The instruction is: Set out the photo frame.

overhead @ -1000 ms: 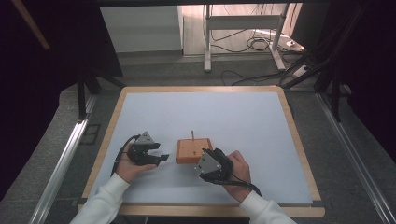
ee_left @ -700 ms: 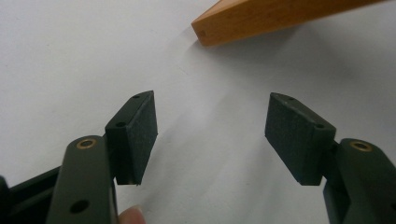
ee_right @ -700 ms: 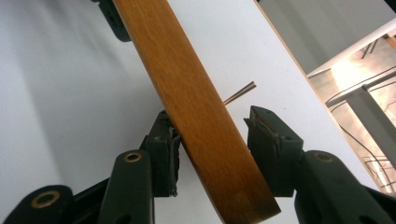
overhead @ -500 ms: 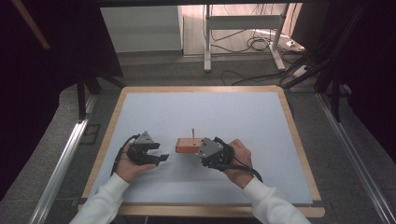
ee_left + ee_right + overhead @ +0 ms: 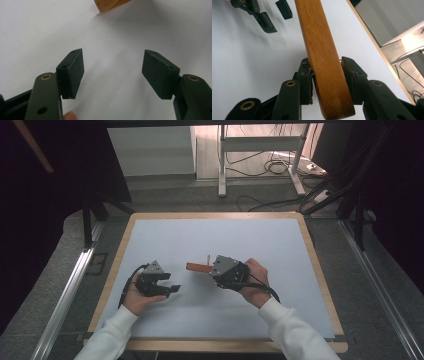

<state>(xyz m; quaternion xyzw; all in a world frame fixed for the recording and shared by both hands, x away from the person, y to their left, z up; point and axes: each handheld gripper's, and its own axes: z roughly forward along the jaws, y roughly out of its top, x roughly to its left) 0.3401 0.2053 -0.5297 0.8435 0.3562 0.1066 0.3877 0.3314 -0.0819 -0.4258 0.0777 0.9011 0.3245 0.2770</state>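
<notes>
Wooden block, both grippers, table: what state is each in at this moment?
Wooden block: clamped between the right gripper's jaws, tilted; a thin pin stands up from it.
Right gripper: shut on the block.
Left gripper: open, jaws wide apart, holding nothing, apart from the block.
Table: white top, wooden rim.

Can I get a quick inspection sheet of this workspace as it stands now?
Surface: white table top with a wooden rim, bare around the work.
Job's things: wooden block clamped edge-on in the right gripper; a thin pin stands up from it in the high view.
Clutter: nothing seen.
Grippers: right gripper shut on the block; left gripper open, holding nothing, just short of the block.
Cables: one black cable trails from each gripper.
Surroundings: grey floor, metal rails either side, a stand and loose leads beyond the table.
</notes>
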